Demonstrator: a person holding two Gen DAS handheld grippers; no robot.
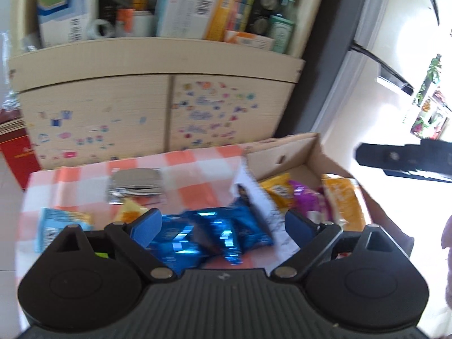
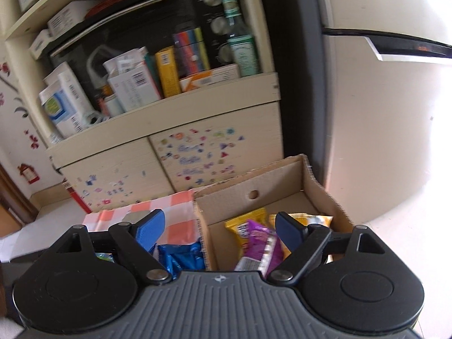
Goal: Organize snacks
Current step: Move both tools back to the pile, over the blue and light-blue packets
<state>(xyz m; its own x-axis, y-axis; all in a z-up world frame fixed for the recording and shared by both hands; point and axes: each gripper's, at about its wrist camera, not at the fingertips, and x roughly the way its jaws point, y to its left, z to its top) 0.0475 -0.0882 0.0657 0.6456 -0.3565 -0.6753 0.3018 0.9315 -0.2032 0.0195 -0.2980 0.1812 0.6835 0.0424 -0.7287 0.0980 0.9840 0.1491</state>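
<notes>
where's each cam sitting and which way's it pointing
Left wrist: on the left gripper, jaws open, angled down at shiny blue foil packets on the orange-and-white checked cloth; the right gripper shows at right.
Right wrist: on the right gripper, jaws open, angled down over the brown cardboard box holding a purple packet.
Shared: box, blue packets, cloth, the beige stickered cabinet.

Shiny blue snack packets [image 1: 209,234] lie flat on the checked bench [image 1: 197,169] beside an open cardboard box [image 2: 316,186] holding yellow [image 2: 245,223], purple [image 2: 260,243] and orange [image 1: 344,197] packets, with a silver pouch [image 1: 135,183] farther back.
</notes>
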